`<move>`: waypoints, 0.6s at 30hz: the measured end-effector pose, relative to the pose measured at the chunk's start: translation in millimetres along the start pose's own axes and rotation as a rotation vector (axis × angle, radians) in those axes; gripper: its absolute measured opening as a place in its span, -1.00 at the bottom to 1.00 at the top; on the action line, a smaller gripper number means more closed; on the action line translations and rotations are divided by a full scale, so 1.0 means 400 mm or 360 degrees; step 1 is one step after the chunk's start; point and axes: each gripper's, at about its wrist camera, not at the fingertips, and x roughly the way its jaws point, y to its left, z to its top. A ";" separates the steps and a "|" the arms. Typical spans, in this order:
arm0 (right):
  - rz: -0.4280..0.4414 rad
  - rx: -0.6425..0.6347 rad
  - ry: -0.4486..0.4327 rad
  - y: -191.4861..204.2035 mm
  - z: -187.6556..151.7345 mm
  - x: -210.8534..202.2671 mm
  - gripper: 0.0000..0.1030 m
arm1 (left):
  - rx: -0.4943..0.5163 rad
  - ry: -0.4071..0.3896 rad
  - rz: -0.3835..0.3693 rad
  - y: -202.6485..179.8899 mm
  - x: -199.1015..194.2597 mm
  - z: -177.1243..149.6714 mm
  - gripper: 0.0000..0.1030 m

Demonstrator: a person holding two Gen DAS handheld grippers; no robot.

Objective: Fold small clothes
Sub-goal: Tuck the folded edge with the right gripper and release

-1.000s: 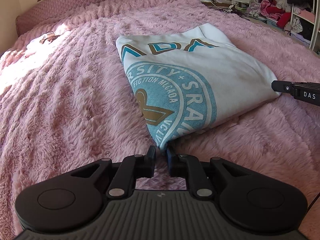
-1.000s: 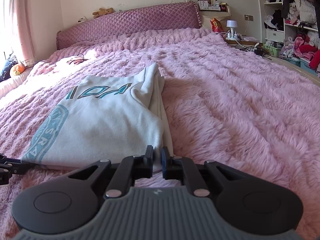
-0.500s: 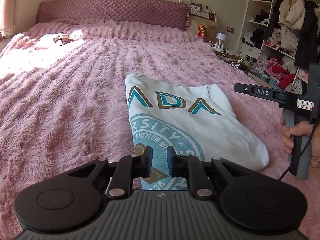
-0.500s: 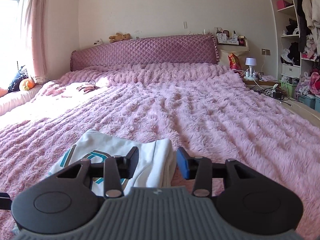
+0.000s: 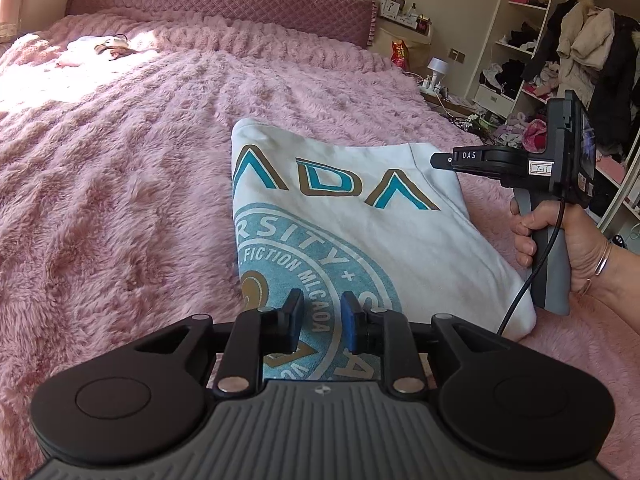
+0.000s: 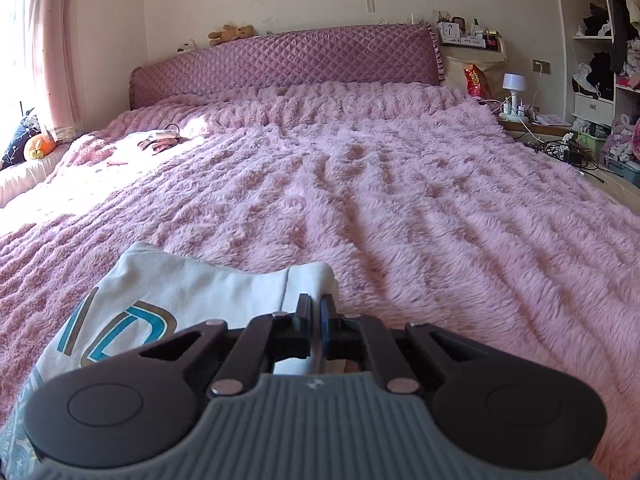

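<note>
One folded shirt point(image 5: 344, 216) lies on the blanket point(image 5: 120, 184), under two grippers. Left gripper point(image 5: 322, 322) has spread apart since a second ago; right gripper point(image 6: 315, 322), parted half a second ago, now nearly closed, gripping nothing.

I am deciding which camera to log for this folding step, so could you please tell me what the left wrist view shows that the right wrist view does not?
Only the left wrist view shows the round teal seal print on the folded white sweatshirt, the right gripper from the side, and the hand holding it. Only the right wrist view shows the brown teddy bear on the headboard, the pink curtain and the orange plush toy. Both show the sweatshirt lying on the fluffy pink blanket and the quilted purple headboard.
</note>
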 end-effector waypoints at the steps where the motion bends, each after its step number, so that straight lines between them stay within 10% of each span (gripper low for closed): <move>1: -0.0006 -0.0009 -0.0017 -0.003 0.006 -0.003 -1.00 | 0.0010 -0.0003 -0.0002 -0.001 0.000 0.000 -0.49; 11: -0.0043 -0.0066 0.0107 -0.022 -0.056 0.056 -0.96 | 0.0089 0.0043 0.0039 -0.016 0.029 -0.016 -0.47; 18: 0.0165 -0.0093 -0.0037 -0.008 -0.071 -0.211 -0.80 | 0.0063 0.0052 0.0020 -0.007 0.031 -0.013 -0.46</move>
